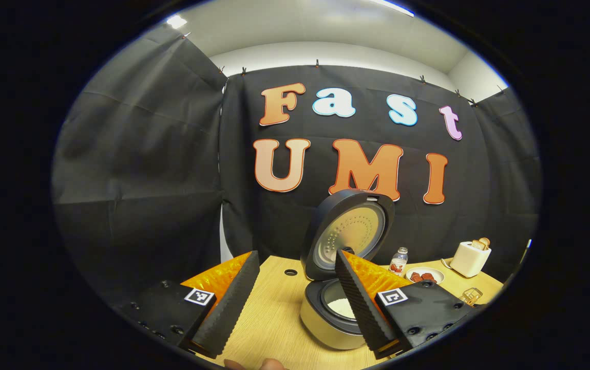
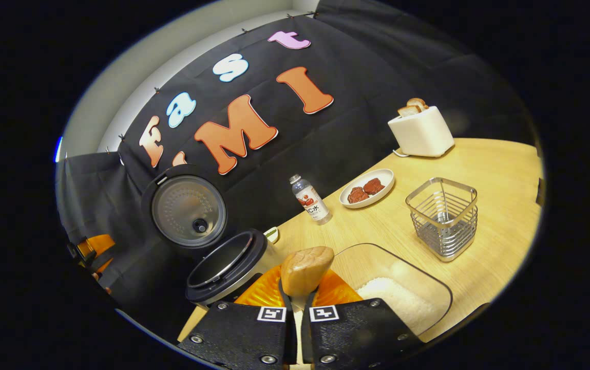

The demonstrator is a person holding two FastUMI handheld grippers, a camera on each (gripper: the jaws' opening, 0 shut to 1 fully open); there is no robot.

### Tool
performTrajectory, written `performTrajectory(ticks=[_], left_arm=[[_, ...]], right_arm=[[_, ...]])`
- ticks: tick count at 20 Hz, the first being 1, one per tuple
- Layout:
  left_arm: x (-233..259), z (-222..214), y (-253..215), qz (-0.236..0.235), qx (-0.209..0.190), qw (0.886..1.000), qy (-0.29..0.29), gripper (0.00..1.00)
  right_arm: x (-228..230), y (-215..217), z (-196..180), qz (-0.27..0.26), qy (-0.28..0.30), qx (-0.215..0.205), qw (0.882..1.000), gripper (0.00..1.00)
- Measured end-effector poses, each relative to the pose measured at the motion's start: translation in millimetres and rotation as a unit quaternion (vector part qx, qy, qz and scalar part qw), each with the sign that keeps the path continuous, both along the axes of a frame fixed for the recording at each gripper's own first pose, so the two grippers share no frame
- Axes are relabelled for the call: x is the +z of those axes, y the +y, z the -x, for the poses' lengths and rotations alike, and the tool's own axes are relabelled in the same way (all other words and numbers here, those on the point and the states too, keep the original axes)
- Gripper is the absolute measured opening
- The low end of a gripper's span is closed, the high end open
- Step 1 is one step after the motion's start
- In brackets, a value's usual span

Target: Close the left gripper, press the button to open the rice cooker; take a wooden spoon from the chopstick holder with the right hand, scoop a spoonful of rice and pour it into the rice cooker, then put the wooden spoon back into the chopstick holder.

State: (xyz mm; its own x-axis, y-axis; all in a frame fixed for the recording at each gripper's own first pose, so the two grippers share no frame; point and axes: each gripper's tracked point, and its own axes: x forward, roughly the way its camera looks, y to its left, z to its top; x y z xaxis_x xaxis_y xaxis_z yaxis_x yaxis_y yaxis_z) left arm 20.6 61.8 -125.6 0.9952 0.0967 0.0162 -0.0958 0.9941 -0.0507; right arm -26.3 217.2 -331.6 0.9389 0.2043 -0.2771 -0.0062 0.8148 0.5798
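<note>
Now, in the left gripper view, we see the left gripper [image 1: 295, 300] at the bottom with its jaws wide apart – the rice cooker [image 1: 337, 314] sits lower centre, lid up, partly behind one finger. In the right gripper view, the cooker stands lower left, and the right gripper [image 2: 299, 298] at bottom centre is clamped on the wooden spoon [image 2: 305, 268]. Right of it lies the rice container [image 2: 402, 293]; the chopstick holder [image 2: 443, 218] stands at centre right.
</note>
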Motion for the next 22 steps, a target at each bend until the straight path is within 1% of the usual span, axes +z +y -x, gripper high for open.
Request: performTrajectory(ticks=[4,7,9,12,15,22], left_arm=[[0.0,-1.6,-4.5,0.002,-0.004,1.0,0.003,0.99],[0.5,-1.0,-5.1,0.004,-0.002,1.0,0.003,0.99],[-0.8,-0.5,-6.9,0.004,-0.001,1.0,0.007,0.99],[1.3,3.5,-8.2,0.001,0.002,1.0,0.007,0.99],[5.5,7.6,-14.0,0.0,0.001,1.0,0.002,0.99],[6.2,12.3,-18.7,0.004,0.005,1.0,0.006,0.99]], right_arm=[[-9.3,-2.9,-1.4,-0.078,0.033,-0.016,0.996,0.02],[-10.6,-4.4,-0.6,-0.148,0.057,-0.025,0.987,0.02],[-9.8,-9.2,-0.3,-0.179,0.063,-0.031,0.981,0.03],[-4.5,-24.9,0.0,-0.222,0.065,-0.051,0.972,0.02],[3.6,-34.7,0.9,-0.243,0.061,-0.064,0.966,0.02],[30.4,-42.5,-2.1,-0.296,0.052,-0.073,0.951,0.03]])
